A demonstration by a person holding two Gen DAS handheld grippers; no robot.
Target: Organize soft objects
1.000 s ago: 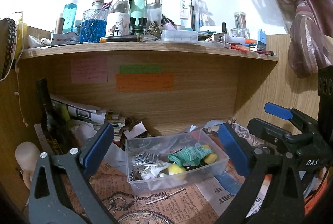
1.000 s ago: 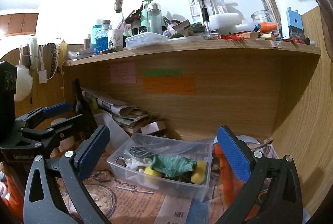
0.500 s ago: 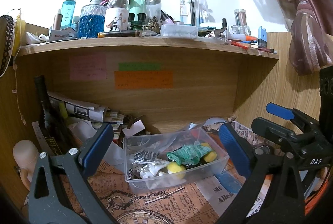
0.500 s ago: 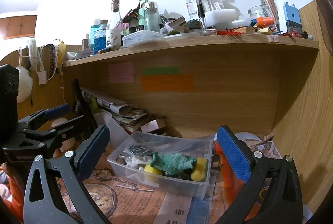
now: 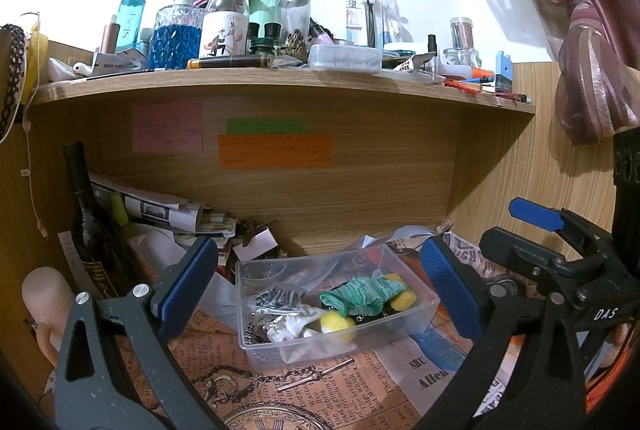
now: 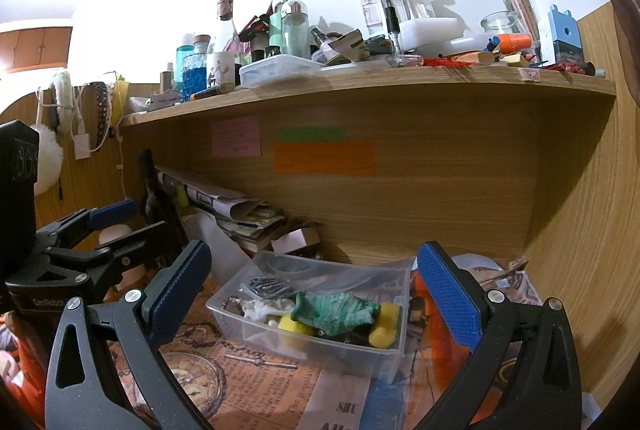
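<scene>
A clear plastic box (image 5: 416, 322) (image 6: 384, 350) stands on newspaper in a wooden desk nook. In it lie a crumpled green cloth (image 5: 362, 295) (image 6: 336, 312), two yellow soft balls (image 5: 335, 322) (image 6: 382, 328), white bits and dark metal pieces. My left gripper (image 5: 320, 290) is open and empty, jaws wide on either side of the box, held back from it. My right gripper (image 6: 316, 290) is open and empty, likewise framing the box from a distance. Each gripper shows at the edge of the other's view.
The upper shelf (image 5: 280, 82) is crowded with bottles, jars and small boxes. Folded newspapers (image 5: 160, 210) and a dark bottle (image 5: 86, 222) lean at the back left. A chain with a key (image 5: 304, 378) lies before the box. A pink curtain (image 5: 588, 42) hangs at right.
Both views have drifted slightly; the shelf sits a little lower in frame. The box and its contents have not moved, and both grippers remain open.
</scene>
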